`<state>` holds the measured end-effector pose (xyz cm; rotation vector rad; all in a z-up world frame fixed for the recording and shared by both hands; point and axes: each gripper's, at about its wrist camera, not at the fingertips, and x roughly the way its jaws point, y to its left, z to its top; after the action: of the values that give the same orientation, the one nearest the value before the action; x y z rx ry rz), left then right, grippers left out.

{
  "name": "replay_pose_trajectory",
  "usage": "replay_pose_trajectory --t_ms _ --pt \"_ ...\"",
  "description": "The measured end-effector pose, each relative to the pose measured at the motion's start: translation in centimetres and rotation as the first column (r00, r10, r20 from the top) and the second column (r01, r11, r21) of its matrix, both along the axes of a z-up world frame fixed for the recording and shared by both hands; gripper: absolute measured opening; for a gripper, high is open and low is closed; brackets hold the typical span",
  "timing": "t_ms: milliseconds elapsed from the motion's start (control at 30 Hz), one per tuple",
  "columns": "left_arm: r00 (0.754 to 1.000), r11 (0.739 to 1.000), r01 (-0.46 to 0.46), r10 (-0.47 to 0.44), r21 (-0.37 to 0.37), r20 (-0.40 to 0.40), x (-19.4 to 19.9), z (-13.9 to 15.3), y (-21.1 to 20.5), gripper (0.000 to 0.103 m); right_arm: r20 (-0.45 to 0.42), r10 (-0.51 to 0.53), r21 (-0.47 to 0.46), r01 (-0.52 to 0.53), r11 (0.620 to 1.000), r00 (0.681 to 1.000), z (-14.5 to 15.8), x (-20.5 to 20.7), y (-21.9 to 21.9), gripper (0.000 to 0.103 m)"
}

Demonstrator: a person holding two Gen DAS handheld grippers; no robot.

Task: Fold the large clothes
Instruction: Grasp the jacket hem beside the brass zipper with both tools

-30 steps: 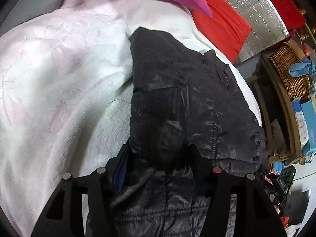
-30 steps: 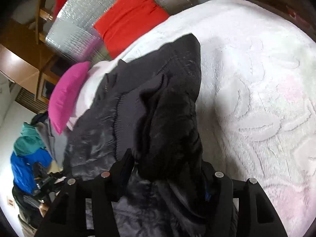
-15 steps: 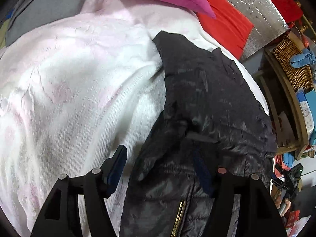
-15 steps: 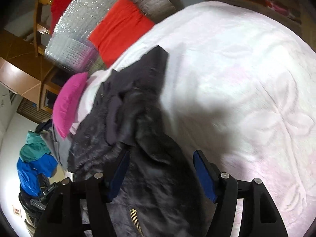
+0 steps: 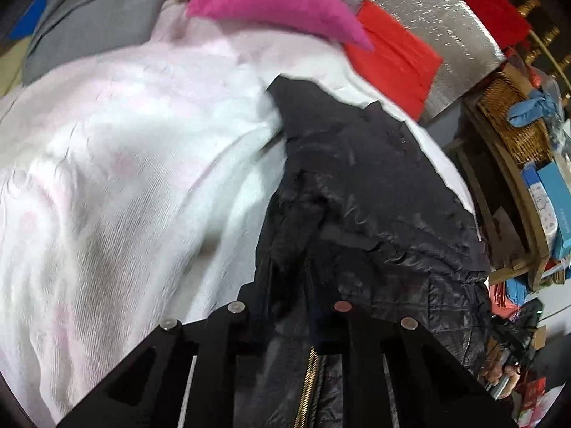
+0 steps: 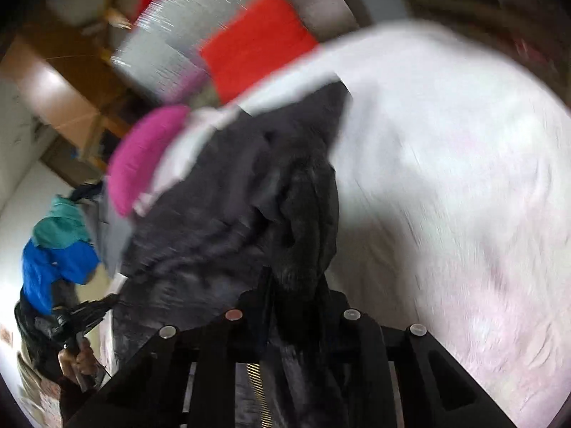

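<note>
Nearest, the left claw point(image 5: 287, 306) and right claw point(image 6: 291, 306) have each just closed, pinching folds of the one black quilted jacket point(image 5: 374, 192). It lies rumpled, gold zipper point(image 5: 308, 385) showing, on the white bed cover point(image 5: 125, 178). Beyond: one magenta pillow point(image 5: 271, 0), one red pillow point(image 5: 396, 64).

The black quilted jacket point(image 5: 374, 192) lies crumpled, running from the middle of the left wrist frame to its bottom edge. Its shiny fabric is creased, with a gold zipper point(image 5: 308, 385) at bottom centre.
</note>
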<state>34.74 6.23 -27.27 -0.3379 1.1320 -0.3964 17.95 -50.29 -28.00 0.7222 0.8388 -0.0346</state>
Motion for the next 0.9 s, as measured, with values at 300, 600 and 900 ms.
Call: replay_pose_trajectory --t_ms 300,600,900 --pt "0.997 0.997 -0.076 0.076 -0.02 0.018 -5.5 1.2 3.7 0.066 0.069 -0.106 0.15 0.094 0.984 0.992 1.1 -5.5 -1.3 0.081" --pt "1.0 0.997 -0.021 0.021 0.071 0.003 -14.1 -0.6 4.1 0.066 0.071 -0.126 0.181 0.111 0.977 0.99 0.1 -12.3 0.4 0.081" --pt "0.992 0.977 -0.066 0.042 0.201 0.121 -18.3 -0.9 3.4 0.067 -0.018 -0.099 0.103 0.1 0.99 0.995 -1.7 -16.6 3.2 0.081"
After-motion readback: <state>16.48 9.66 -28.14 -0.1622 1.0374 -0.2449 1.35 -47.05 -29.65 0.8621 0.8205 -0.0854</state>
